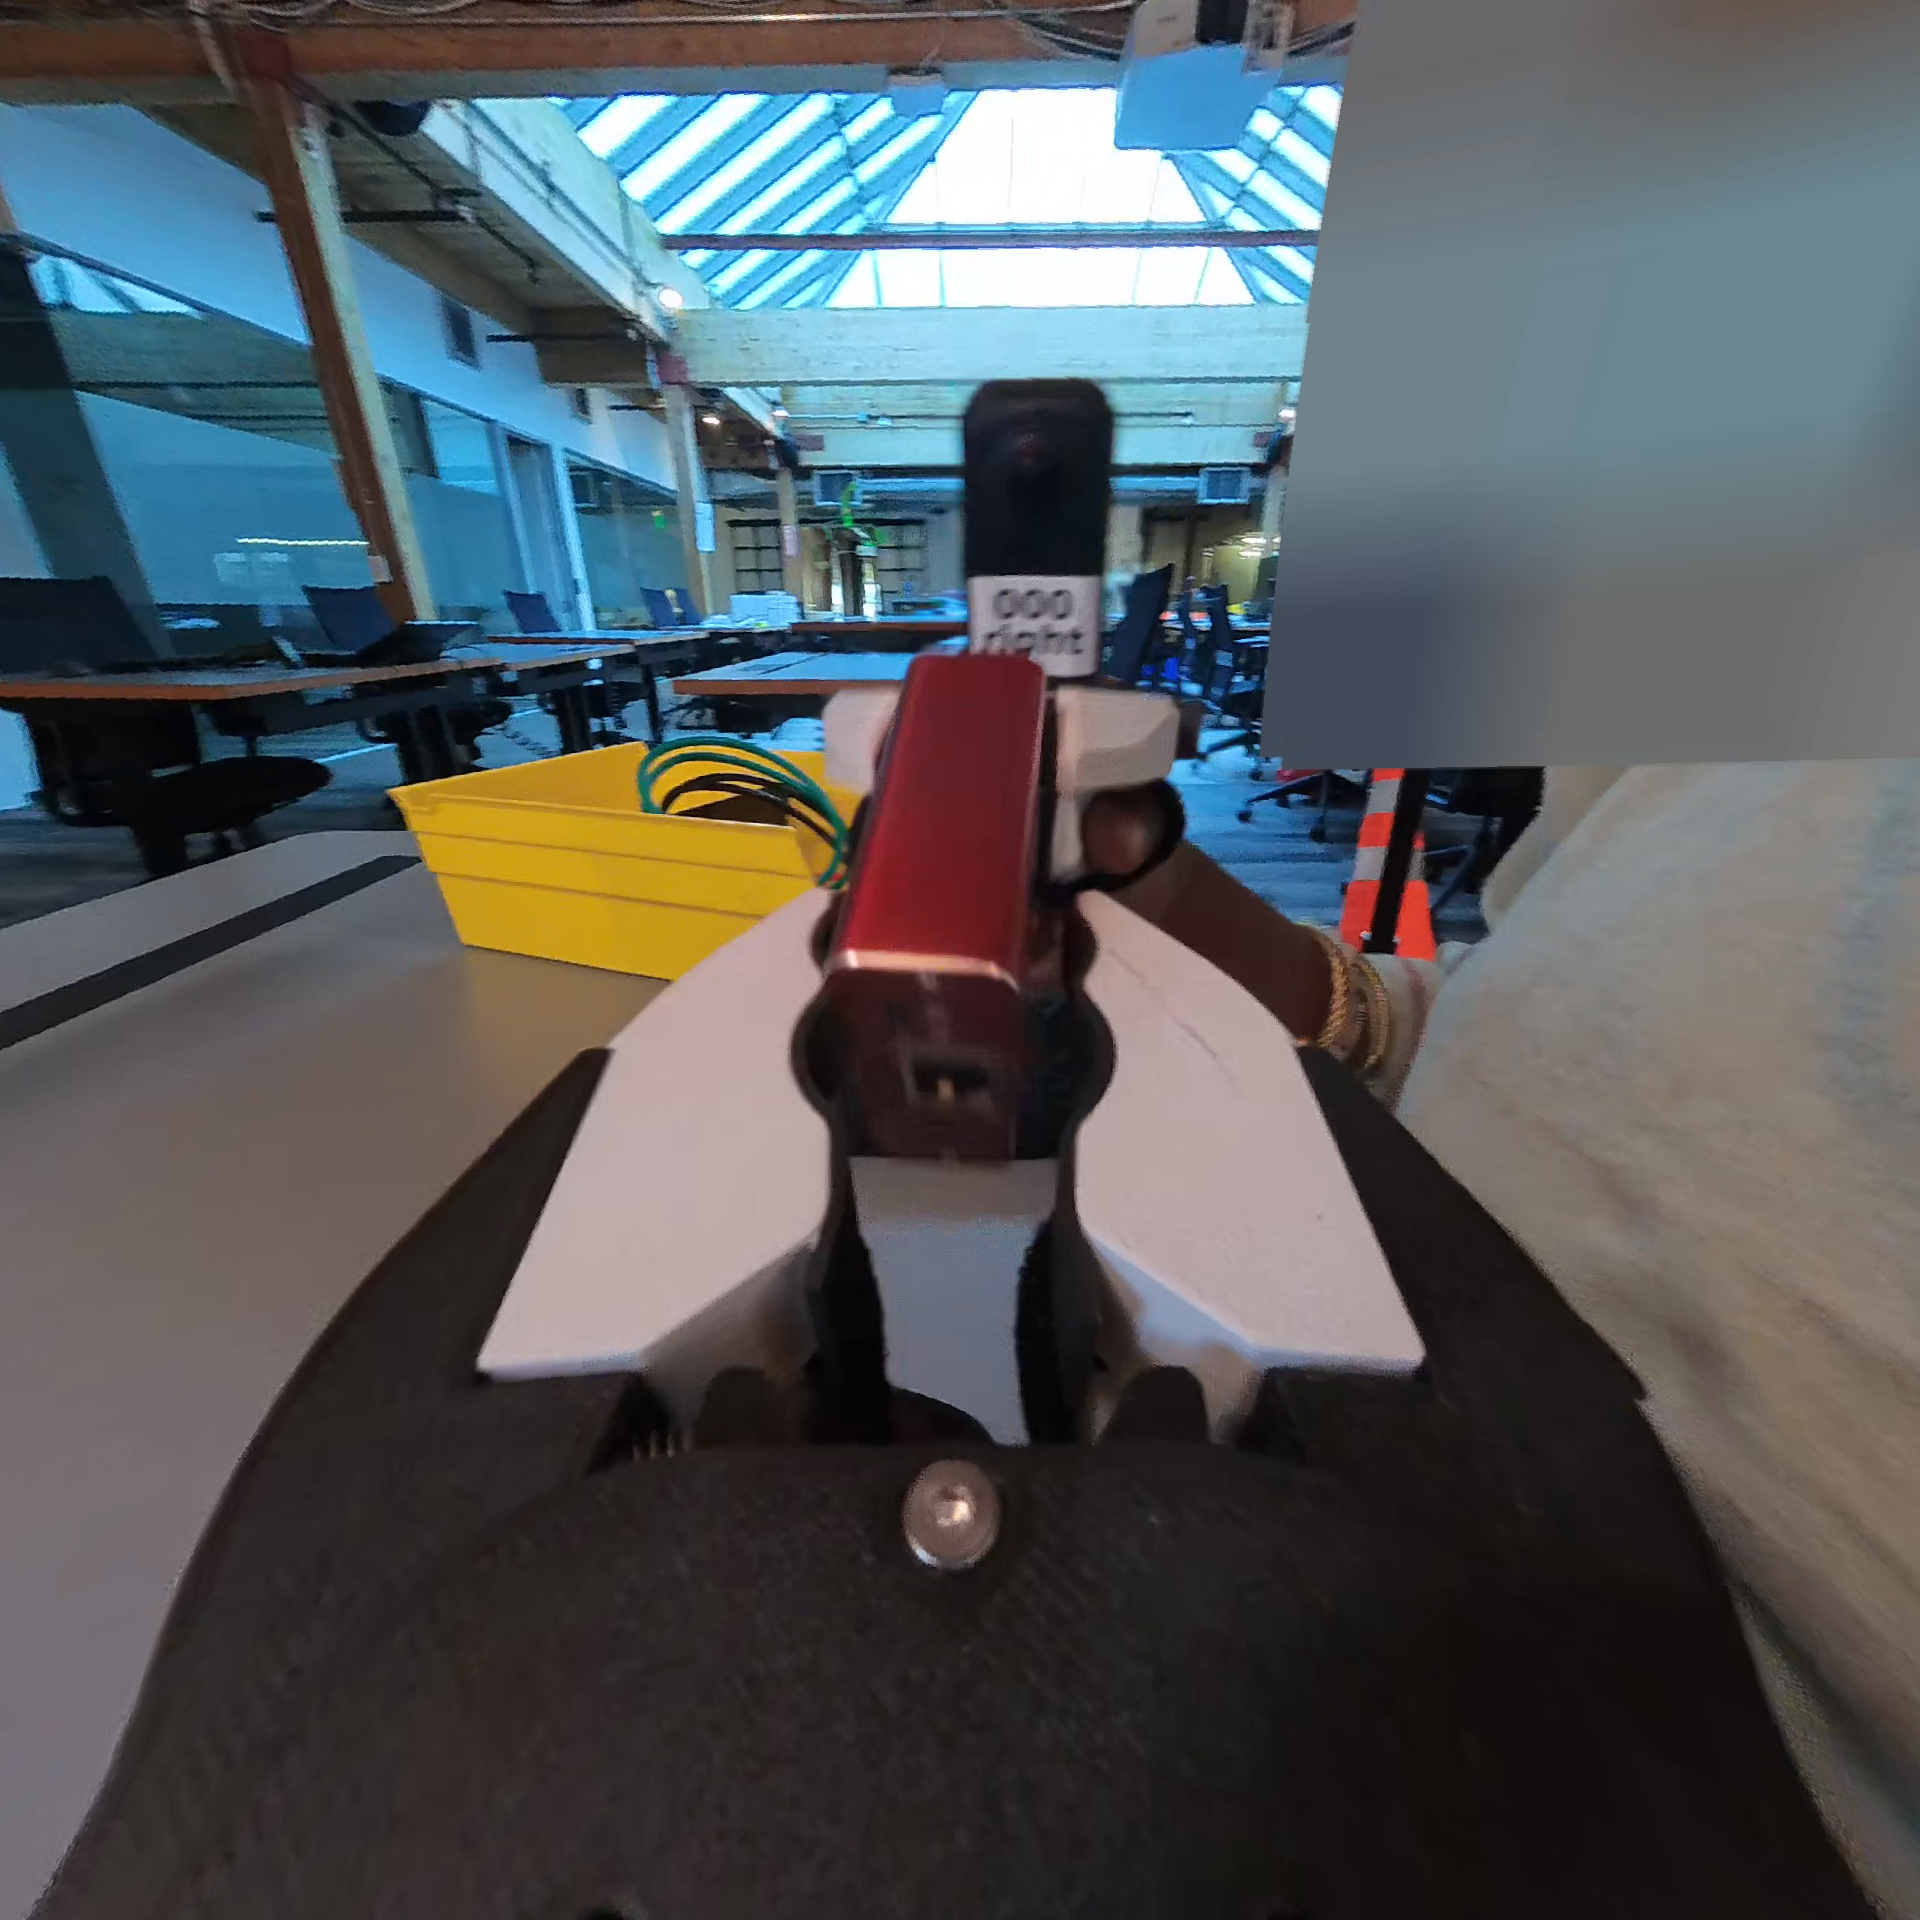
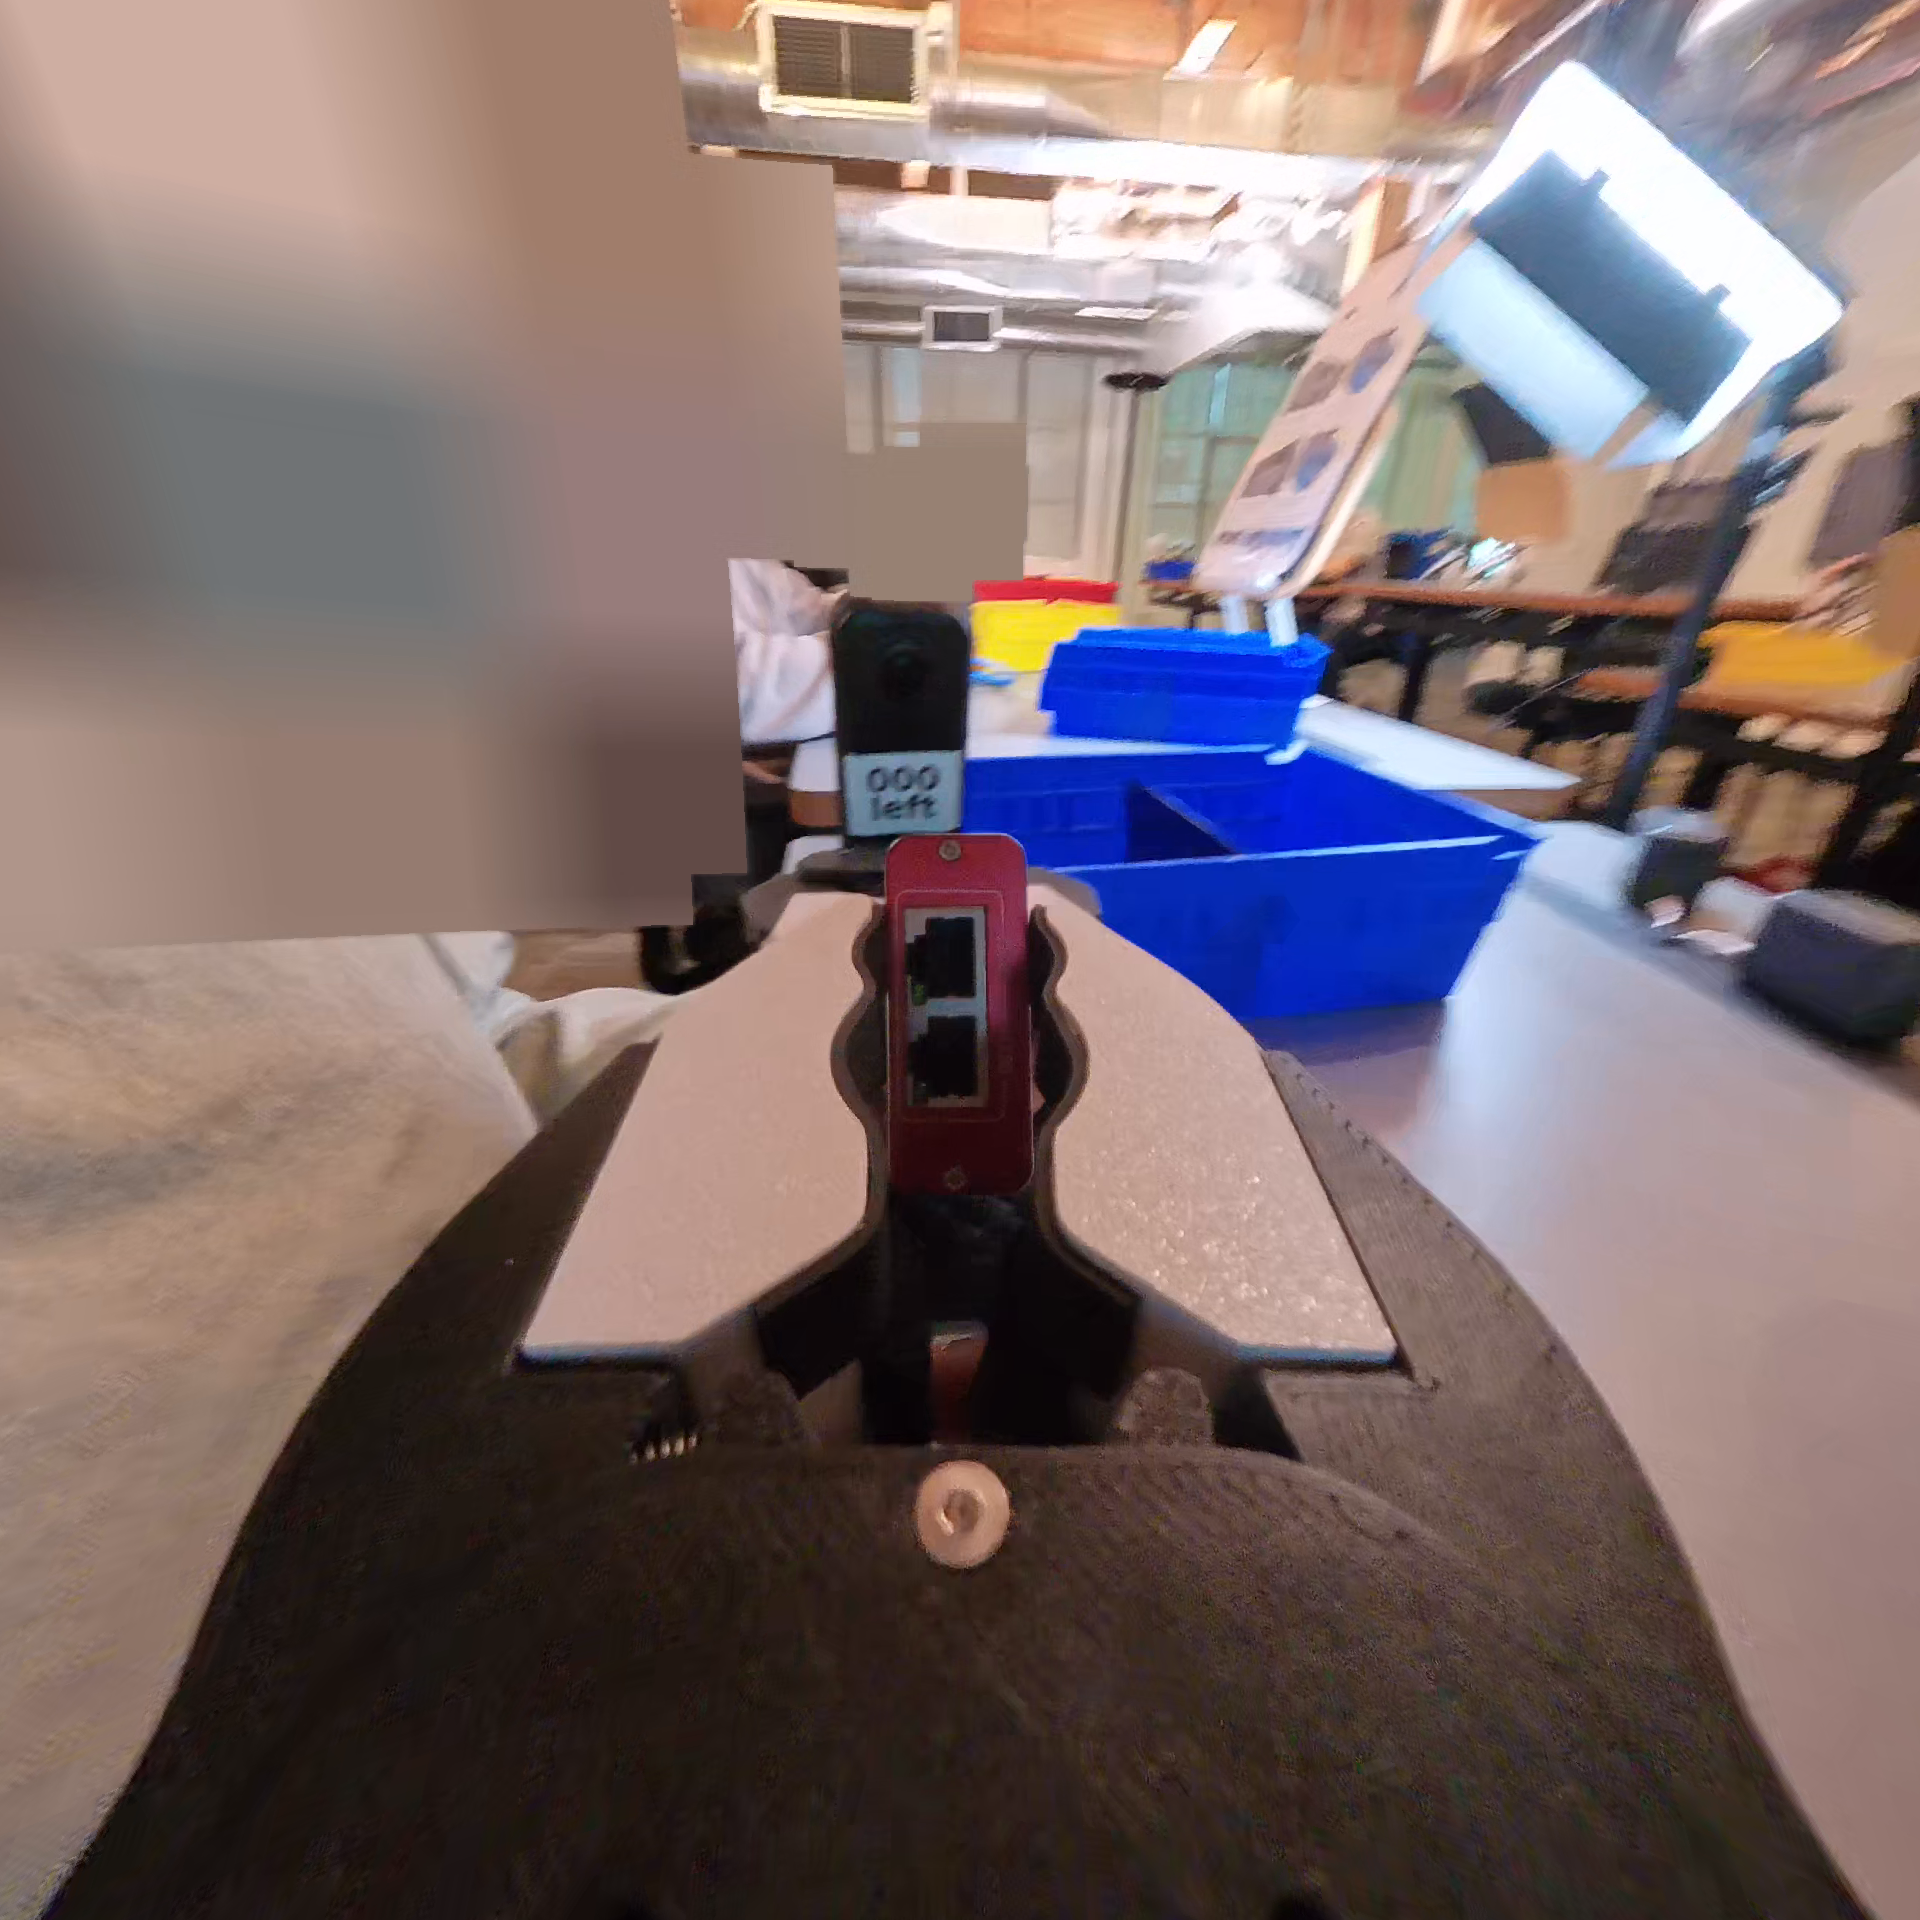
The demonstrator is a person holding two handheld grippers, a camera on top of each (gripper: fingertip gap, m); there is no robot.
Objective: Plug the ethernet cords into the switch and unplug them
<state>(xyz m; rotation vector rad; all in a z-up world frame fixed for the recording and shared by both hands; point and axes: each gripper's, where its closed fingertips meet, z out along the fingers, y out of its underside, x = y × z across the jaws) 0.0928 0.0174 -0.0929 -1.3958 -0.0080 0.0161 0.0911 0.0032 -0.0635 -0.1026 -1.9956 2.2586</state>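
The red switch (image 1: 940, 831) is held in the air between both grippers, end to end. My left gripper (image 1: 951, 935) is shut on one end, whose small socket faces this camera. My right gripper (image 2: 956, 935) is shut on the other end of the switch (image 2: 956, 1153), whose two empty ethernet ports face this camera. The right gripper (image 1: 1112, 727) shows beyond the switch in the left wrist view. The left gripper's camera (image 2: 900, 686) shows beyond it in the right wrist view. Green and black ethernet cords (image 1: 727, 769) lie coiled in a yellow bin (image 1: 582, 862).
The grey table (image 1: 208, 1143) lies below. Blue bins (image 2: 1299, 914) stand on the table ahead of the right gripper, with dark objects (image 2: 1839, 977) to their right. A person's pale sleeve (image 1: 1662, 1143) and braceleted wrist (image 1: 1351, 997) are close by. An orange cone (image 1: 1387, 873) stands beyond. Both grippers' tips are close together, under 4 cm apart.
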